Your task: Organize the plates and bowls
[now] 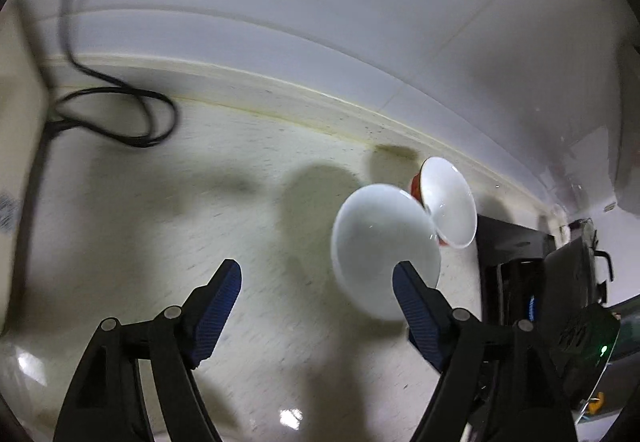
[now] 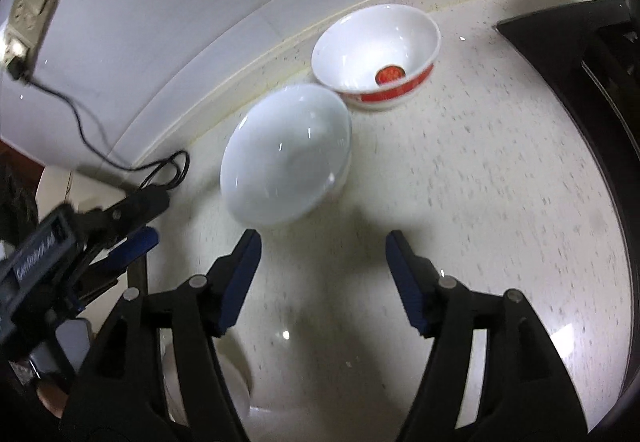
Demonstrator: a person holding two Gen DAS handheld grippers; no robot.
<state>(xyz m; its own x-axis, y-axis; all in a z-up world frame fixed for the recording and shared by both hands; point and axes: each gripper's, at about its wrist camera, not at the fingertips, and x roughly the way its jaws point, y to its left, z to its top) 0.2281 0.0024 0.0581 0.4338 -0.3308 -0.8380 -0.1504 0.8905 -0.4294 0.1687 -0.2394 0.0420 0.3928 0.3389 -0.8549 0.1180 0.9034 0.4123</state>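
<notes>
Inside the red-banded bowl [image 2: 376, 54], an unreadable red emblem [image 2: 389, 74].

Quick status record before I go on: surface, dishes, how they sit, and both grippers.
surface: speckled countertop, white wall behind
dishes: white dish; red-banded bowl
positions: bowl upright near the wall; white dish beside it, rims close, contact unclear
left gripper: open, nothing between the pads
right gripper: open, empty, short of the white dish
other: black cable on the counter

The plain white bowl [image 2: 286, 154] sits by a white bowl with a red band [image 2: 376, 54] on the cream speckled counter [image 2: 500, 182], near a black cable [image 2: 160, 166].
</notes>
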